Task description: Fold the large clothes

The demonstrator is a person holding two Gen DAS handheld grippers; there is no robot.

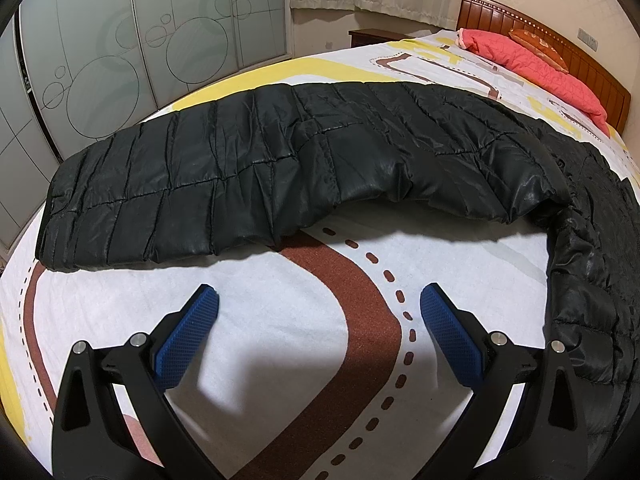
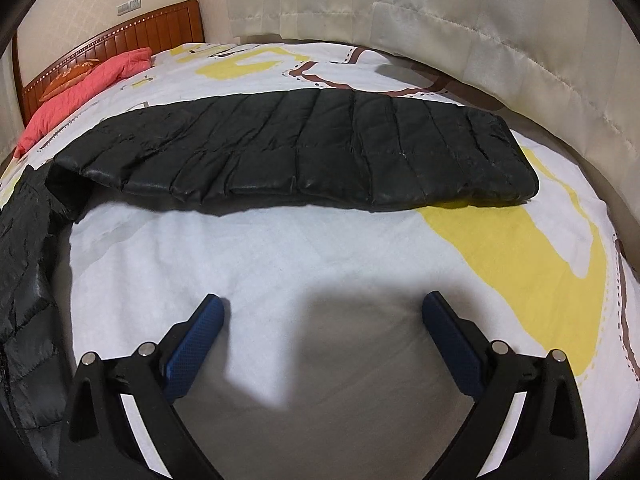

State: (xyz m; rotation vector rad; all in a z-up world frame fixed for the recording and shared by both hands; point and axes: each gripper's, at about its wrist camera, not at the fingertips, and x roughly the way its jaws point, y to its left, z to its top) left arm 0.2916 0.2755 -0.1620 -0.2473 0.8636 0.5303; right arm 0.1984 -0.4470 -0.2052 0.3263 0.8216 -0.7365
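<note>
Blue-padded fingers of the left tool sit nearest in the left wrist view, spread wide and released, holding nothing above the bedsheet. Beyond them the black puffer coat lies across the bed, already doubled into a long band, with a sleeve or side panel trailing toward the camera on the right. A pink quilt rests by the headboard, and wardrobe doors stand behind.

From the right wrist, the right tool hangs equally released, its 2 fingers apart over bare sheet. Here the coat shows its squared far end near a yellow patch, and the loose part falls at the left edge.

To fold well, I judge each tool should pinch an edge of that trailing part through both layers and lay it flat over the band.

Only the left view shows the wardrobe; only the right shows the curtain.
</note>
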